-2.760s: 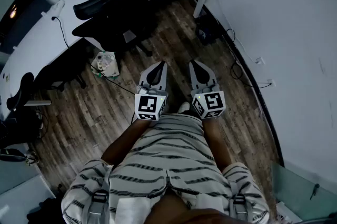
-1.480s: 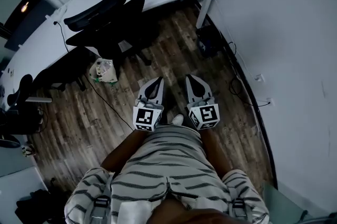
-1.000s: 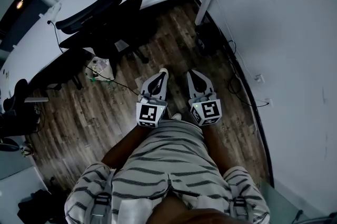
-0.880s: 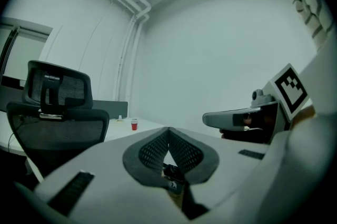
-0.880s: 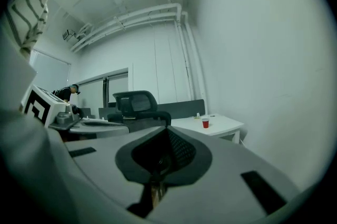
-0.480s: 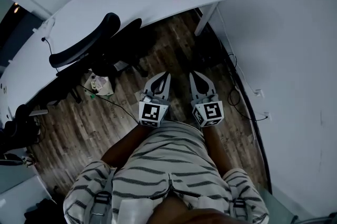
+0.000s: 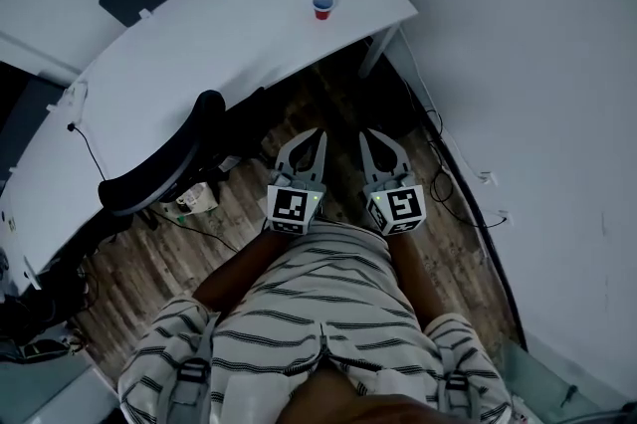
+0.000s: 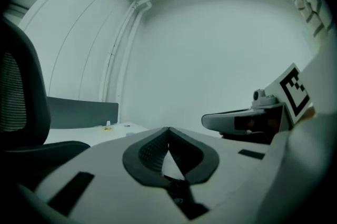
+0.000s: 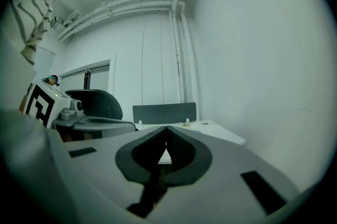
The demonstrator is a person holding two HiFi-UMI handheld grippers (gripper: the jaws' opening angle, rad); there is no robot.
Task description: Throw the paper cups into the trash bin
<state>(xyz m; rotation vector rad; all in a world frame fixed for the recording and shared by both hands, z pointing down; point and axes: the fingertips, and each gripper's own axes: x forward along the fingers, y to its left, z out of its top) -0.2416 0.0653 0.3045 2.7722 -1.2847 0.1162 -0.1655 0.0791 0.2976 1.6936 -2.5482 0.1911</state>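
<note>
Red paper cup (image 7: 321, 6) stands upright on the white worktop (image 7: 199, 54), well ahead of both tongs, nothing near it. Left tongs (image 7: 316, 135) and right tongs (image 7: 367, 135) are both pinched together and empty. Risk: if they reach the cup unopened, the tips could tip the light cup over. The chair (image 7: 159, 175), left of the left tongs, may crowd the approach.

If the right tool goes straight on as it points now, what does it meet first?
Probably the white desk, straight ahead of the right tool; nothing shows between them, though depth is unclear.
</note>
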